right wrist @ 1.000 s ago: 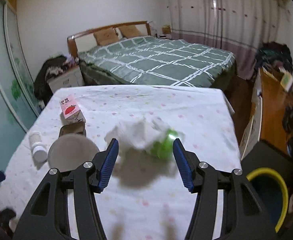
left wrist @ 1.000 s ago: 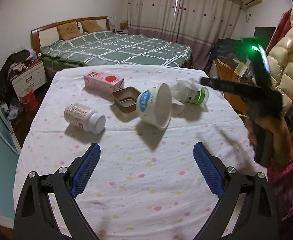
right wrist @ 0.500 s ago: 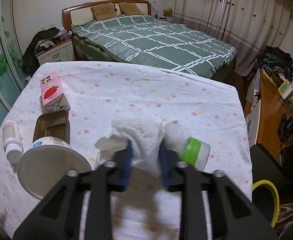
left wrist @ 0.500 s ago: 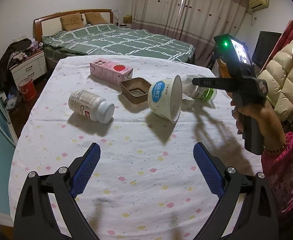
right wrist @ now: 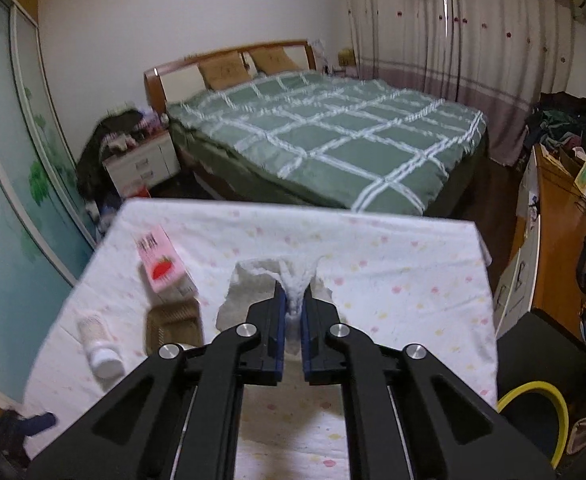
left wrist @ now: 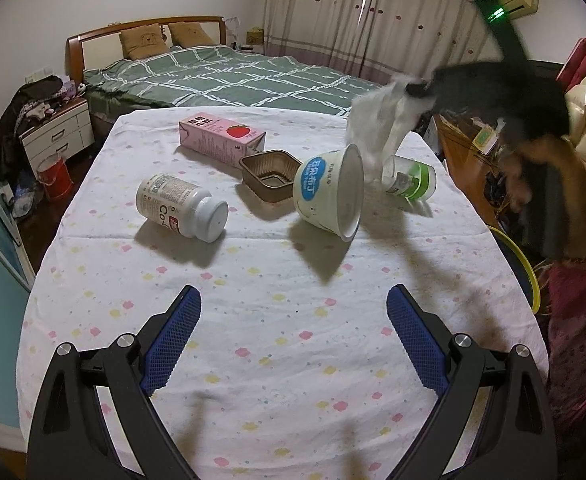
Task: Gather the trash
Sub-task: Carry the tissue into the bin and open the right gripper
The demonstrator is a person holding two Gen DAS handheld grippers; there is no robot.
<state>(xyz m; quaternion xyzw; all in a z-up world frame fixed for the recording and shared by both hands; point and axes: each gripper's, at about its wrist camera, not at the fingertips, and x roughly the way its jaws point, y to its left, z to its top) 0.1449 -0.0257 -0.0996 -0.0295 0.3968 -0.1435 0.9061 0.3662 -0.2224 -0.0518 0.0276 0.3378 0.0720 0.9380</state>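
My right gripper (right wrist: 293, 300) is shut on a crumpled white tissue (right wrist: 253, 284) and holds it up above the table. From the left wrist view the tissue (left wrist: 377, 128) hangs from the blurred right gripper (left wrist: 415, 90) over a green-capped clear bottle (left wrist: 411, 180). A white paper bowl (left wrist: 329, 196) lies on its side beside a brown foil tray (left wrist: 271, 176), a pink strawberry milk carton (left wrist: 221, 138) and a white pill bottle (left wrist: 181, 208). My left gripper (left wrist: 293, 340) stands open over the near part of the table, nothing between its blue pads.
The table (left wrist: 277, 340) wears a white cloth with pastel dots. A yellow-rimmed bin (right wrist: 533, 412) stands on the floor at the table's right. A green checked bed (right wrist: 333, 140) lies behind, a wooden cabinet (right wrist: 561, 240) to the right. A person's hand and pink sleeve (left wrist: 573, 320) are at right.
The right gripper closed on the tissue and lifted it off the table, away from the green-capped bottle. The left gripper stayed open and nearly still.
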